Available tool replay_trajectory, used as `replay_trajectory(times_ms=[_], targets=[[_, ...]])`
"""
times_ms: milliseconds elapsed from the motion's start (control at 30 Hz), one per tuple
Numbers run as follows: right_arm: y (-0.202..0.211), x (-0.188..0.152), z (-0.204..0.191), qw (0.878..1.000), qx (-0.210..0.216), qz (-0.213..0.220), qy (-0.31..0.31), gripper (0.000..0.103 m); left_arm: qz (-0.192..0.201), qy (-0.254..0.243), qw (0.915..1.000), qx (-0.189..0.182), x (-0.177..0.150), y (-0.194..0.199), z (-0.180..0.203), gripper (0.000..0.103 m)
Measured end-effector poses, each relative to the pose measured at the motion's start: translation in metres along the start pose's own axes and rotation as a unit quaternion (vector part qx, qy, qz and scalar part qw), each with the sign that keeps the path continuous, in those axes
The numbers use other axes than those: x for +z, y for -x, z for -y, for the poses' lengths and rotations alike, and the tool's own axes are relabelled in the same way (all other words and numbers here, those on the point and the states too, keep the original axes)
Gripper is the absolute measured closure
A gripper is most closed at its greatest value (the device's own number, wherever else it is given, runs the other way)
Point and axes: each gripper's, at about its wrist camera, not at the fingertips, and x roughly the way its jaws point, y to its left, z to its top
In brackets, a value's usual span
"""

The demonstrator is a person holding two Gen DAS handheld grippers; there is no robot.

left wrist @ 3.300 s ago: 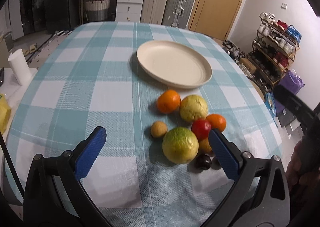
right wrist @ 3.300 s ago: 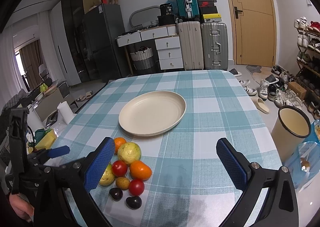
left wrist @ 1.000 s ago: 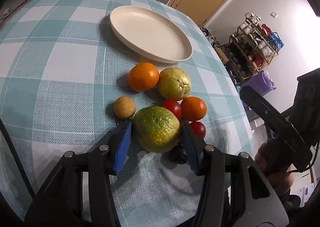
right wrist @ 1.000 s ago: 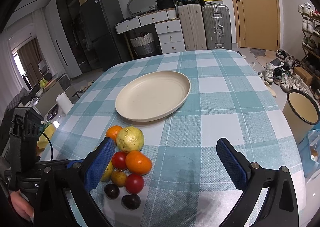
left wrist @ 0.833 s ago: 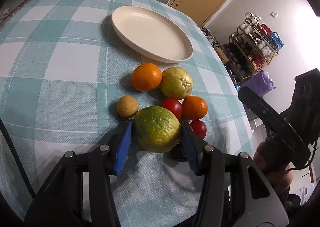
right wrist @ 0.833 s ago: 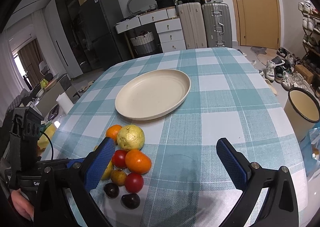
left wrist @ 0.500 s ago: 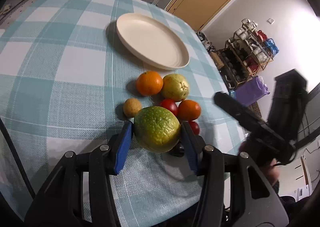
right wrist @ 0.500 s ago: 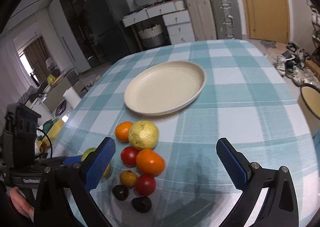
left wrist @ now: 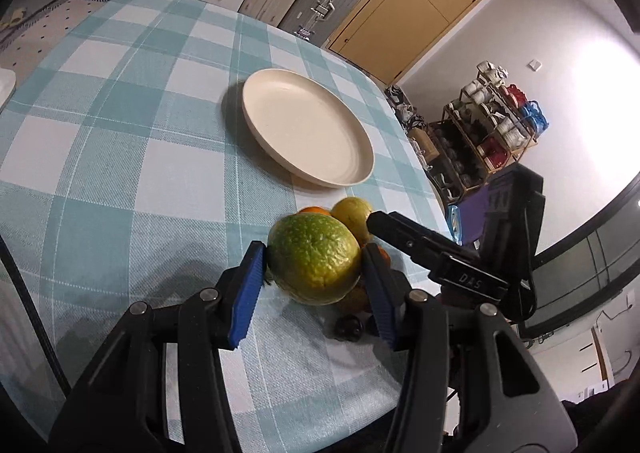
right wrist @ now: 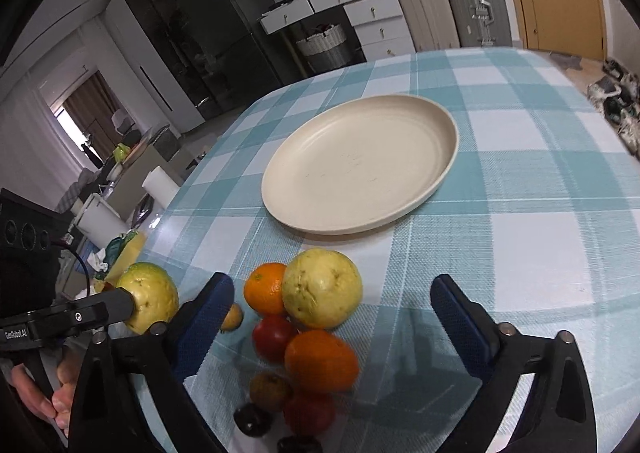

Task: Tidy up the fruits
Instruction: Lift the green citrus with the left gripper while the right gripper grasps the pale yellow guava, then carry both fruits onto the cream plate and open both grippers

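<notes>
Jaws clamped on green citrus, other pair gaping over the pile

Cream plate (left wrist: 308, 133) sits bare, likely the destination; left gripper (left wrist: 314, 263) pinches the green citrus (left wrist: 314, 257) above the cloth, while right gripper (right wrist: 332, 313) spreads wide around the yellow fruit (right wrist: 322, 287).

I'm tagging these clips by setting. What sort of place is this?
Most likely a lived-in home, a dining area by the entrance: a table under a checked tablecloth, suitcases against the wall, a shoe rack near the door, and a fridge.
</notes>
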Motion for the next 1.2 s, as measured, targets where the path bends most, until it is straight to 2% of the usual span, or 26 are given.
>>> replay_trajectory(times_ms=[67,167,367,500,800,1200], targets=[[-0.005,0.001,0.001,1.000,0.004,-0.008,-0.004,0.015,-0.001,0.004,1.0000,0.000,0.003,-0.002,-0.003,0.057],[-0.011,0.000,0.002,1.000,0.011,-0.015,-0.005,0.019,0.000,0.006,1.0000,0.003,0.007,-0.003,-0.006,0.057],[-0.024,0.001,0.007,0.999,0.036,-0.037,-0.018,0.032,0.003,0.009,0.9999,0.006,0.018,-0.006,-0.010,0.057],[-0.026,0.000,0.012,0.997,0.053,-0.040,-0.029,0.053,0.002,0.011,0.9999,0.007,0.022,-0.010,-0.009,0.057],[-0.011,0.004,0.015,0.997,0.067,-0.007,-0.024,0.053,-0.002,0.008,0.9998,0.015,0.037,-0.022,-0.006,0.057],[0.016,0.041,0.012,0.996,0.080,0.041,-0.001,0.053,0.002,-0.012,0.9999,0.011,0.084,-0.050,0.008,0.057]])
